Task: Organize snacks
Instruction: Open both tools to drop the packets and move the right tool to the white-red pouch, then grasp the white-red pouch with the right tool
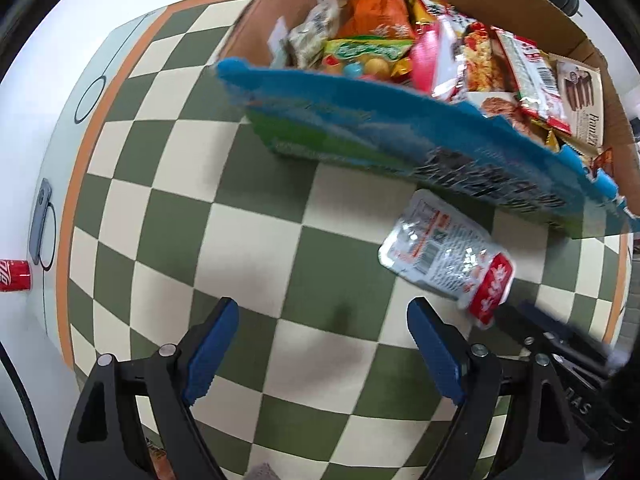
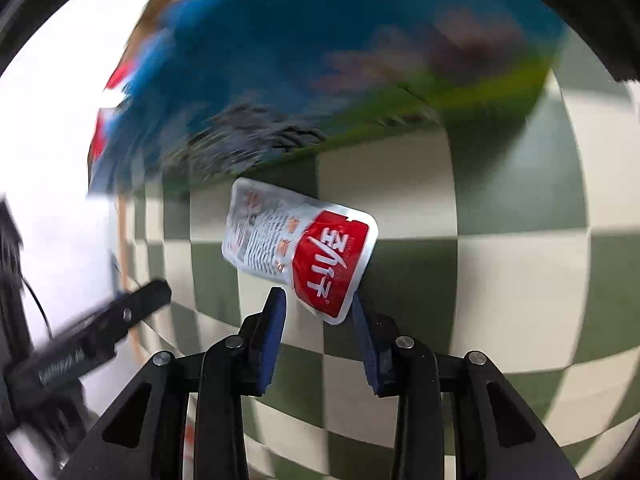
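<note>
Right gripper [image 2: 318,312] jaws narrow around red end of snack packet [image 2: 298,246], contact unclear; left gripper [image 1: 322,316] wide, empty; snack box [image 1: 420,148] at 12 o'clock

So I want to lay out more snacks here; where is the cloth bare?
The checkered cloth lies bare between the left gripper and the snack box, and out left to its orange border. It is crowded on the right, around the silver-and-red packet by the right gripper.

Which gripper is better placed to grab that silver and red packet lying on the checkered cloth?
Right. The right gripper is open with the packet's red end between its fingertips. The left gripper is open over bare cloth, with the packet off to its right.
</note>
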`<move>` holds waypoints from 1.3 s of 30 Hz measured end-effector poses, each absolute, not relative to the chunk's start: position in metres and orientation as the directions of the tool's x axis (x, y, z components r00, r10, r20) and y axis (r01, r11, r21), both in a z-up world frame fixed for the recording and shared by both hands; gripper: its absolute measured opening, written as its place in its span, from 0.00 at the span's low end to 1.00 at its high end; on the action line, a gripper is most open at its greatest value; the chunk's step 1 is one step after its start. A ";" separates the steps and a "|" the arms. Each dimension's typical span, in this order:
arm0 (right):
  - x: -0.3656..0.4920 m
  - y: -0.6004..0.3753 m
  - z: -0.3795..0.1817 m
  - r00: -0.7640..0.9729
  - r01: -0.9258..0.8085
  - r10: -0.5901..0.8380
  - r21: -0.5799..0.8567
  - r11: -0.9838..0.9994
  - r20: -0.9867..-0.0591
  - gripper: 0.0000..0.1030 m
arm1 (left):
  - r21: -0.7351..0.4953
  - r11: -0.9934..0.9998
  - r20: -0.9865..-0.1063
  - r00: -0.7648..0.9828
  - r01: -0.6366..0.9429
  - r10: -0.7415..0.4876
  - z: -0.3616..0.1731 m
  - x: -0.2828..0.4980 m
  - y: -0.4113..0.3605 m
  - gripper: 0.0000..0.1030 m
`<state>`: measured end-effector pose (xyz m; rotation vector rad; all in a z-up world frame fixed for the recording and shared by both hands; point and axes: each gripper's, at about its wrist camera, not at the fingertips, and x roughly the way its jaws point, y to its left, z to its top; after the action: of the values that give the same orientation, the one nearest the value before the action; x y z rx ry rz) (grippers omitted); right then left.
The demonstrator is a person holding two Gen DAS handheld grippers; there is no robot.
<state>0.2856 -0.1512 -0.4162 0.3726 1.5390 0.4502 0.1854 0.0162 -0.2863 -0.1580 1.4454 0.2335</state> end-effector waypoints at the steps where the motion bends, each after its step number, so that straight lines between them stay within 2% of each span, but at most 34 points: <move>1: 0.287 -0.145 -0.410 -0.009 -0.123 0.450 0.447 0.886 -0.893 0.62 | 0.045 0.967 -0.991 0.108 -0.252 0.074 -0.288 0.183 0.019 0.84; 2: 0.289 -0.139 -0.407 0.002 -0.185 0.409 0.401 0.897 -0.913 0.70 | 0.054 0.966 -0.991 0.108 -0.252 0.084 -0.290 0.181 0.021 0.84; 3: 0.291 -0.133 -0.404 0.012 -0.244 0.382 0.368 0.897 -0.924 0.75 | 0.068 0.965 -0.989 0.108 -0.253 0.098 -0.293 0.178 0.024 0.84; 7: 0.298 -0.090 -0.404 0.011 -0.527 0.231 0.191 0.828 -0.973 0.74 | 0.084 0.958 -0.991 0.082 -0.272 0.110 -0.307 0.170 0.036 0.84; 9: 0.299 -0.068 -0.408 0.011 -0.615 0.174 0.131 0.778 -0.985 0.74 | 0.079 0.956 -0.993 0.062 -0.282 0.101 -0.315 0.168 0.041 0.84; 15: 0.309 -0.039 -0.426 -0.035 -0.678 0.114 0.107 0.727 -0.993 0.77 | 0.047 0.946 -0.999 0.012 -0.321 0.053 -0.337 0.160 0.050 0.84; 21: 0.299 -0.031 -0.430 -0.036 -0.629 0.067 0.074 0.774 -0.997 0.72 | 0.027 0.940 -1.000 -0.012 -0.341 0.025 -0.346 0.155 0.052 0.84; 24: 0.285 -0.037 -0.430 -0.079 -0.564 0.072 0.104 0.819 -0.994 0.66 | 0.024 0.941 -1.000 -0.013 -0.337 0.021 -0.346 0.151 0.050 0.84; 28: 0.264 -0.053 -0.434 -0.250 -0.370 0.193 0.278 0.887 -0.949 0.66 | 0.019 0.941 -1.000 -0.018 -0.338 0.014 -0.347 0.144 0.051 0.84; 30: 0.260 -0.063 -0.434 -0.278 -0.291 0.251 0.330 0.898 -0.927 0.66 | 0.024 0.941 -1.000 -0.019 -0.338 0.019 -0.348 0.141 0.056 0.84; 36: 0.293 -0.075 -0.425 -0.208 -0.172 0.274 0.311 0.935 -0.939 0.68 | 0.045 0.939 -0.999 -0.011 -0.341 0.044 -0.350 0.141 0.075 0.84; 38: 0.301 -0.065 -0.431 -0.202 -0.172 0.233 0.268 0.948 -0.951 0.68 | 0.059 0.939 -0.998 -0.020 -0.339 0.056 -0.355 0.145 0.080 0.84; 39: 0.304 -0.059 -0.434 -0.197 -0.178 0.210 0.246 0.953 -0.958 0.74 | 0.074 0.937 -0.997 -0.040 -0.340 0.064 -0.358 0.146 0.086 0.84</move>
<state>0.3039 -0.0592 -0.4337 0.0240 1.7343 0.3503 0.1460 0.0862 -0.3579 -0.2186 1.5815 0.3303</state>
